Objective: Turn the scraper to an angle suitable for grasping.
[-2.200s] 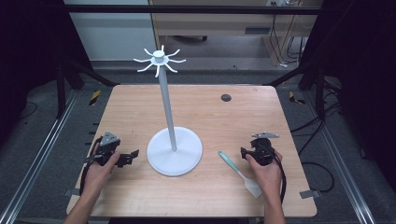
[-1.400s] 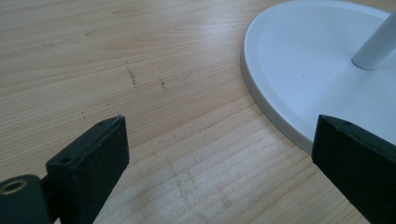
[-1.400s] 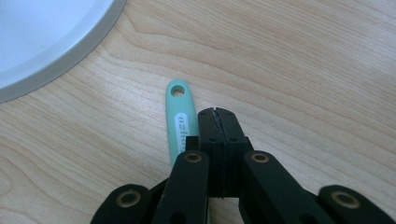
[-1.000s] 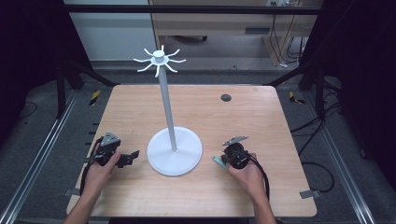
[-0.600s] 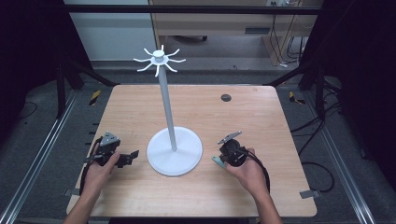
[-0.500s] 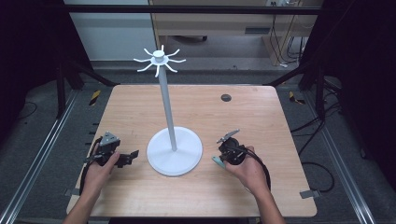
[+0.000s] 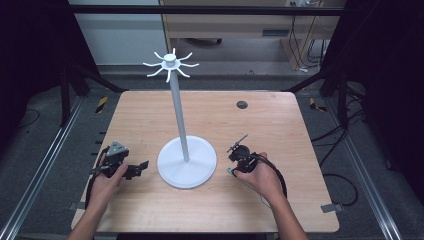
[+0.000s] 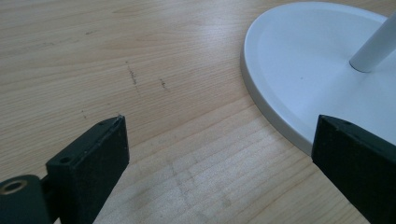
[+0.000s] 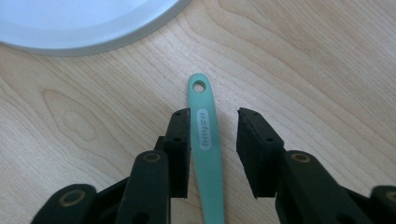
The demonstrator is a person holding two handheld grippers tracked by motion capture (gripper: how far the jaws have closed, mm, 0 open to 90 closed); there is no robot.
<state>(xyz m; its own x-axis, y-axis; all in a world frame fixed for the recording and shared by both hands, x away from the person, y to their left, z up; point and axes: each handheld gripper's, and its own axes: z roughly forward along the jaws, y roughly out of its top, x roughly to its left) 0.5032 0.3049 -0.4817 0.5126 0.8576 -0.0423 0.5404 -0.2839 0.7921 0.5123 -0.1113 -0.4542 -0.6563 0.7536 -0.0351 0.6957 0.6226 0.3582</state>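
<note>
Right gripper [image 9: 214, 135] first: your jaws have just been opening and now stand a little apart, with the green handle [image 9: 206, 154] lying between them. The left-hand pad sits against or just beside the handle's edge, and a clear gap shows on the other side, so nothing is clamped. In the high view this gripper [image 7: 235, 156] hangs over the near right part of the table, just right of the stand's base.

Going by size, you have one wooden table [image 7: 280, 125], pale and bare over most of its top. On it stands one white stand [image 7: 175, 110]: a single round base [image 7: 187, 162], one upright pole and a crown of curved hooks at the top, about eight, though the count is hard to make out. One small dark round thing [image 7: 242, 104] lies far right on the table. You hold two grippers, one per hand.

Your left gripper [image 7: 141, 166] rests near left, its jaws wide apart with nothing between them; in its own view the base's rim [image 8: 280, 116] sits just ahead to the right.

The handle carries one hanging hole at its tip and one pale oval label below it; the lettering there is too small to read. The tip points towards the base rim [image 9: 93, 37], near but not touching.
</note>
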